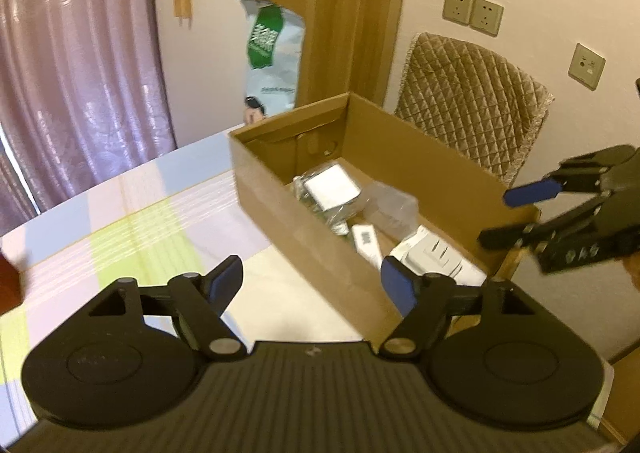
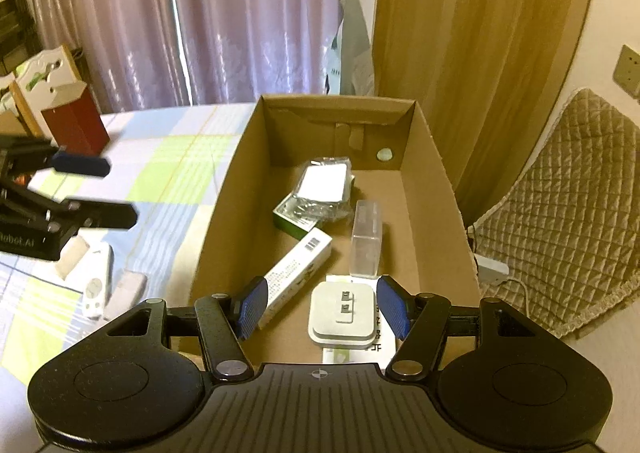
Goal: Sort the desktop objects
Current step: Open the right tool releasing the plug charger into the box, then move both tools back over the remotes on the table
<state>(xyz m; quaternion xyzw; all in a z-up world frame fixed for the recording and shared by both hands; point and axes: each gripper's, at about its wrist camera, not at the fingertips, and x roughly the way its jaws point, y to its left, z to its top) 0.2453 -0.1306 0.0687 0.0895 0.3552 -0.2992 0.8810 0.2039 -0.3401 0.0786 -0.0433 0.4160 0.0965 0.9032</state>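
The right gripper (image 2: 318,307) is hovering wide open over the cardboard box (image 2: 218,221), above a white square adapter (image 2: 342,319). The left gripper (image 1: 312,285) is hanging spread and empty above the checked tablecloth (image 1: 120,221).

A: The red box (image 2: 76,125) is blurred, and in the left wrist view the frame's edge cuts it to a sliver.

B: The small white items (image 2: 98,285) on the tabletop (image 2: 172,173) are smeared too; the left gripper (image 2: 116,191) partly covers one.

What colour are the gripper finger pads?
Blue, on black linkage arms. Clearest in the right wrist view, on the right gripper pads.
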